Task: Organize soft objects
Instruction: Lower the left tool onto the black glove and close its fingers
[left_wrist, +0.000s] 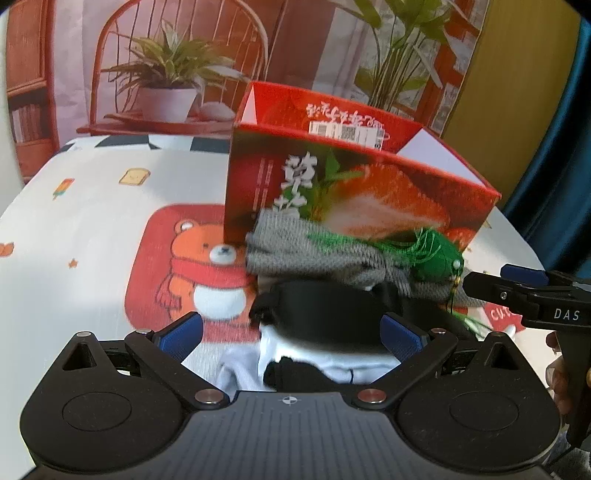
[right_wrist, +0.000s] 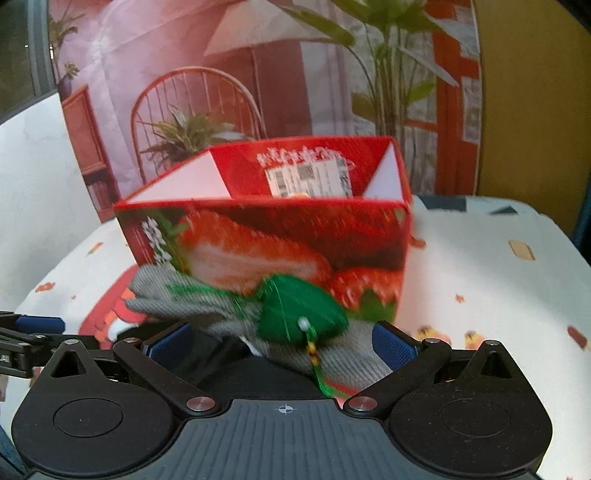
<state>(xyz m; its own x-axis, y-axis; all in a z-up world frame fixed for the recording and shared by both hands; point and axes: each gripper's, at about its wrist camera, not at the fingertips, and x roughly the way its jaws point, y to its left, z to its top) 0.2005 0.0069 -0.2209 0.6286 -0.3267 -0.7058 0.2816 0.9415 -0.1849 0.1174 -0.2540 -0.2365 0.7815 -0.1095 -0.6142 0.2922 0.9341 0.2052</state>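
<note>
A small heap of soft things is seen just in front of the red strawberry box (left_wrist: 354, 192), and that box is taken as the landmark here. Topmost in the heap, a grey knitted cloth (left_wrist: 314, 251) is draped against the box's near face, with a green stuffed sachet (right_wrist: 301, 314) resting on it toward the box's right end; a white bead and a green tassel are seen trailing down from the sachet. Under the grey knit, farther out from the box, a black garment (left_wrist: 325, 314) is laid over a white cloth (left_wrist: 295, 358). The edges are blurred, so the exact folds cannot be told.

The left gripper (left_wrist: 291, 334) is held wide open on the near side of the heap, its blue-padded fingers (left_wrist: 181, 332) spread either side of the black garment and nothing is gripped. The right gripper (right_wrist: 280, 343) is likewise spread wide, just before the box's right half, with the grey knit and the sachet lying between its fingers (right_wrist: 393, 347) but not clamped.

The box is seen open at the top, a label showing on its inner far wall. All of it is carried on a tabletop (left_wrist: 92, 206) covered with a white printed cloth, a red bear panel showing left of the box. Behind the box a printed backdrop of a chair and plants is hung.
</note>
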